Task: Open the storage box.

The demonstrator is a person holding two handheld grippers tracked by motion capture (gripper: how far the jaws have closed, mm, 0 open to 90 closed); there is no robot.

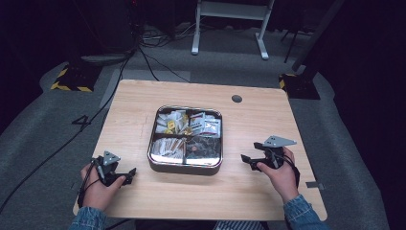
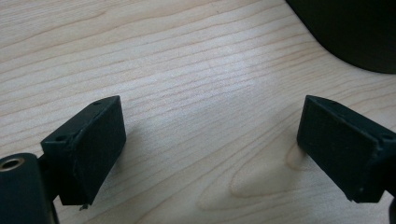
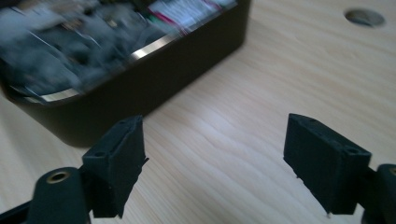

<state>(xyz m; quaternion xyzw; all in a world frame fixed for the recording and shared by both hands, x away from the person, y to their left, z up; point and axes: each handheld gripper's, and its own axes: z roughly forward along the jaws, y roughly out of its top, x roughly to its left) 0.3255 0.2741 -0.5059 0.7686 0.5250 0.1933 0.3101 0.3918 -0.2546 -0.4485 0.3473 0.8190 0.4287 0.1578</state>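
- Presently, right claw (image 1: 248, 159): released, nothing between its jaws; it points toward the right wall of the tray (image 1: 185, 167), near but not touching, probably to reach the contents.
- Left claw (image 1: 130, 173): likewise released and empty, low over bare bench (image 1: 139, 98), just beside the tray's near left corner.
- Tray: a dark, metal-rimmed box at mid-bench, divided into four compartments, so that the packets (image 1: 211, 125) stay sorted.
- Round hole (image 1: 236, 98): set in the bench beyond the tray.

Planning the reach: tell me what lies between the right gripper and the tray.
Only bare wooden table separates the right gripper from the tray, as the high view shows.
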